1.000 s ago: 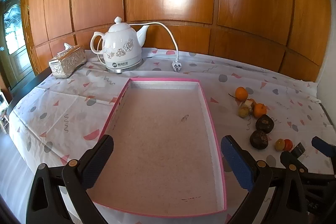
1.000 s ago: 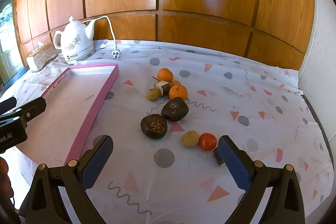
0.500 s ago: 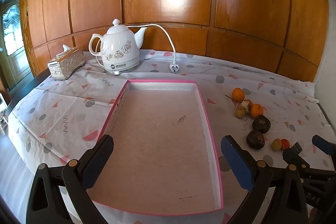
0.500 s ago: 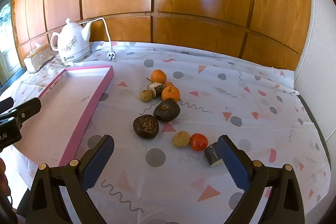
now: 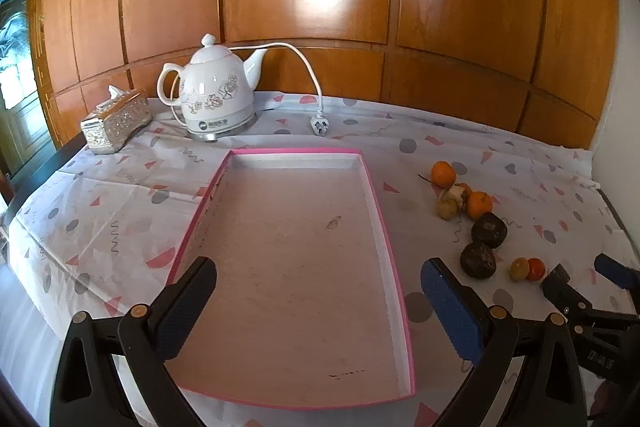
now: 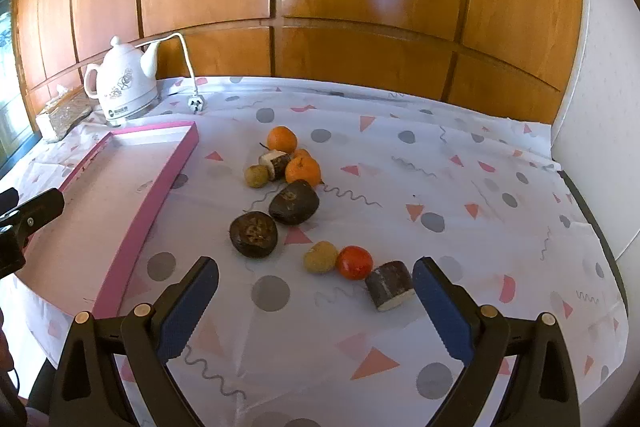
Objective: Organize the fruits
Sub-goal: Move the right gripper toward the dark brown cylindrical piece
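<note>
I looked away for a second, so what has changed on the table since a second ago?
Only the right hand-held gripper moved: it eased toward the fruits, nearest the cut brown piece. Nothing was gripped or released. The left hand-held gripper stays open over the pink tray; no fruit shifted.

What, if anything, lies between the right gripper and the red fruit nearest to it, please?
Nothing visible does. The right gripper is open above bare tablecloth, and the red fruit lies just ahead. A yellowish fruit touches its left side and a cut dark piece sits at its right, crowding a grasp.
</note>
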Action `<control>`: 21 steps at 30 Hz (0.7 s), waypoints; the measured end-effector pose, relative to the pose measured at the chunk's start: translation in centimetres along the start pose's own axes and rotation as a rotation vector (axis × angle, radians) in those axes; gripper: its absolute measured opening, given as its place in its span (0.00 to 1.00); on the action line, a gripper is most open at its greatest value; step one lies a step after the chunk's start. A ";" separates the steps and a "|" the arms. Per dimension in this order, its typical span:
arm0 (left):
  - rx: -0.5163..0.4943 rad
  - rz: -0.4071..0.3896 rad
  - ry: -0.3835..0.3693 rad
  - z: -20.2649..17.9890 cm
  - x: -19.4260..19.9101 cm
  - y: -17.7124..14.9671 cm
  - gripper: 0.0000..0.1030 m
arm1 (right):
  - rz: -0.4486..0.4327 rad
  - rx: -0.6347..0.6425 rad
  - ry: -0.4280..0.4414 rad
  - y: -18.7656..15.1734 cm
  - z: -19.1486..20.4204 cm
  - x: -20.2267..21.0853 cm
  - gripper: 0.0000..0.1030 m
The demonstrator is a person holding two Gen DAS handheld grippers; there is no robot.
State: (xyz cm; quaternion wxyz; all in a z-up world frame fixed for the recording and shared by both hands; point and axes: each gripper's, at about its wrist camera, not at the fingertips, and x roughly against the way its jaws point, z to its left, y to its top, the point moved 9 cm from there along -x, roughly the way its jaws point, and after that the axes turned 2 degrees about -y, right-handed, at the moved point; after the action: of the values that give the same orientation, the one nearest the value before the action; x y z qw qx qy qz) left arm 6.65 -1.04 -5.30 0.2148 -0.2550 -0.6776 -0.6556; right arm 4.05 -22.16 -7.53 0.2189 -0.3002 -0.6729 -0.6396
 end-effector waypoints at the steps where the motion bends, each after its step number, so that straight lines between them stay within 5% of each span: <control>1: -0.004 0.003 -0.003 -0.2 -0.1 0.0 1.00 | 0.002 -0.001 -0.001 0.0 -0.2 0.0 0.96; 14: -0.047 0.040 -0.054 -2.0 -0.8 -0.8 1.00 | 0.047 -0.031 0.000 -1.3 -2.8 -0.9 0.77; 21: -0.066 0.067 -0.151 -3.9 -1.4 -1.3 1.00 | 0.113 -0.078 0.017 -3.2 -5.3 -2.2 0.47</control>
State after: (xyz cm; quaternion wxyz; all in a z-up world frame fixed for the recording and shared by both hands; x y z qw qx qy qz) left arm 6.73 -5.01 -6.99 0.1765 -0.3331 -0.6611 -0.6487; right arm 2.97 -27.66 -10.85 0.2484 -0.3405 -0.6277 -0.6545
